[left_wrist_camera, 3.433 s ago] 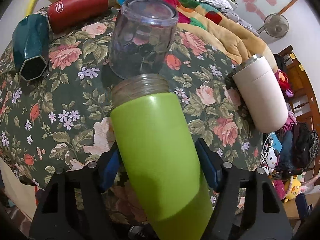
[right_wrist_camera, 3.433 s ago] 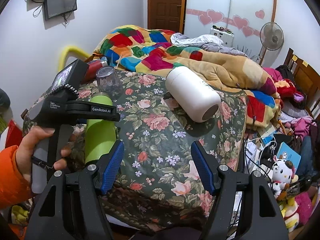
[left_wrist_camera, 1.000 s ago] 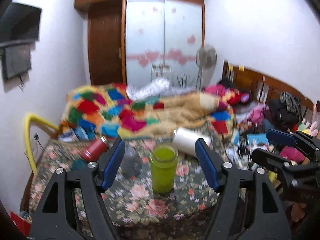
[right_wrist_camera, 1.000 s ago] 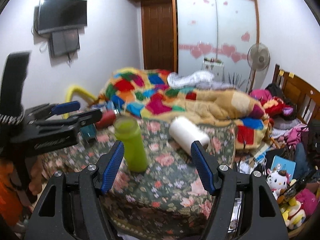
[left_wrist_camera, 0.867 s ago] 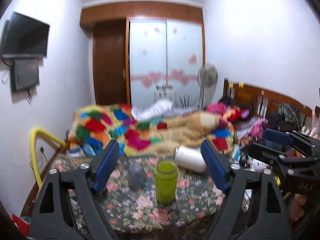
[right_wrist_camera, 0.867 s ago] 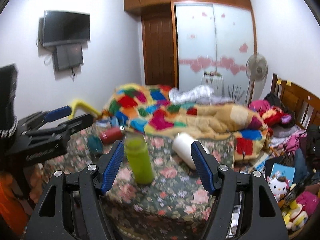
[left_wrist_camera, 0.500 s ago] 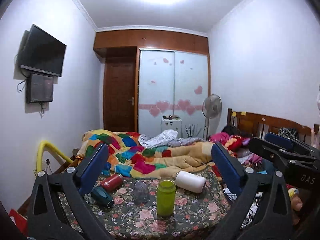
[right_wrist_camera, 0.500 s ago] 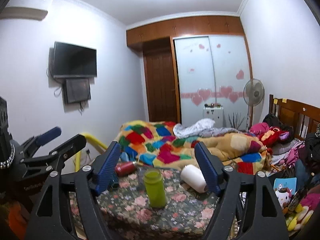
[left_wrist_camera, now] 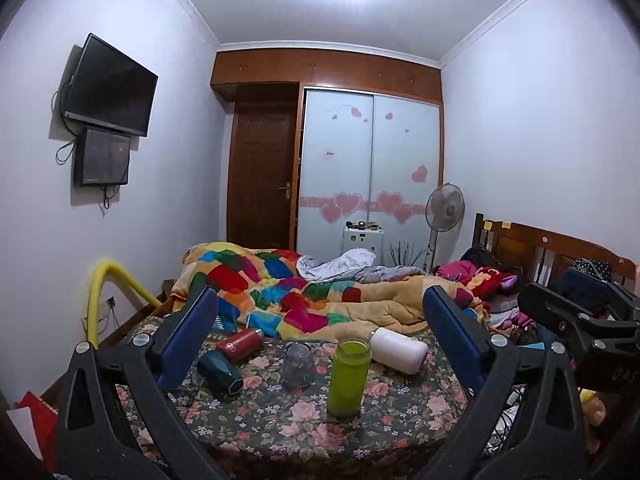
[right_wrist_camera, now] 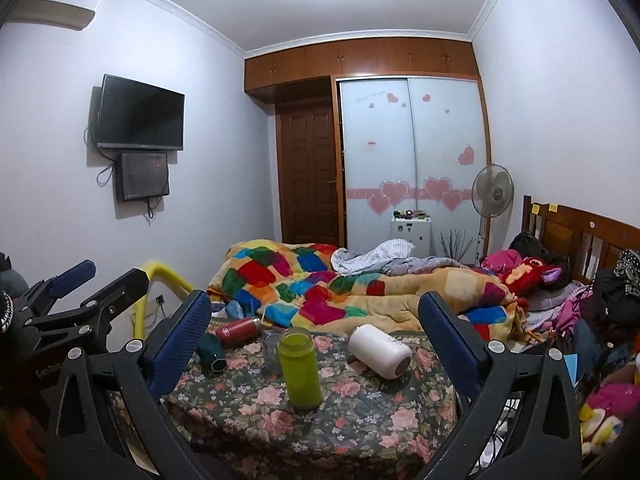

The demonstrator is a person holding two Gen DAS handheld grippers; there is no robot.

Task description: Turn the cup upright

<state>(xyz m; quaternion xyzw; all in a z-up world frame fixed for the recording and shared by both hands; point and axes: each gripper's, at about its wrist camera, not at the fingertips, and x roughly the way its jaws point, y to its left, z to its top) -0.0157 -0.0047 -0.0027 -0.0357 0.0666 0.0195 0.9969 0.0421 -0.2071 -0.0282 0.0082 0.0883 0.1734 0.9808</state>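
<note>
A green cup (left_wrist_camera: 347, 376) stands upright, mouth up, on the floral-covered table (left_wrist_camera: 400, 412); it also shows in the right wrist view (right_wrist_camera: 300, 368). My left gripper (left_wrist_camera: 320, 344) is open and empty, held well back from the table. My right gripper (right_wrist_camera: 316, 344) is open and empty too, also far back. Each gripper shows at the edge of the other's view.
A clear glass (left_wrist_camera: 298, 365) stands mouth down beside the green cup. A white cup (left_wrist_camera: 396, 350), a red flask (left_wrist_camera: 239, 340) and a dark teal cup (left_wrist_camera: 220, 372) lie on their sides. A bed with a patchwork quilt (left_wrist_camera: 304, 300) lies behind the table.
The green cup, earlier lying in my left gripper, now stands upright and free on the table. Both grippers have pulled back and up, away from the table.
</note>
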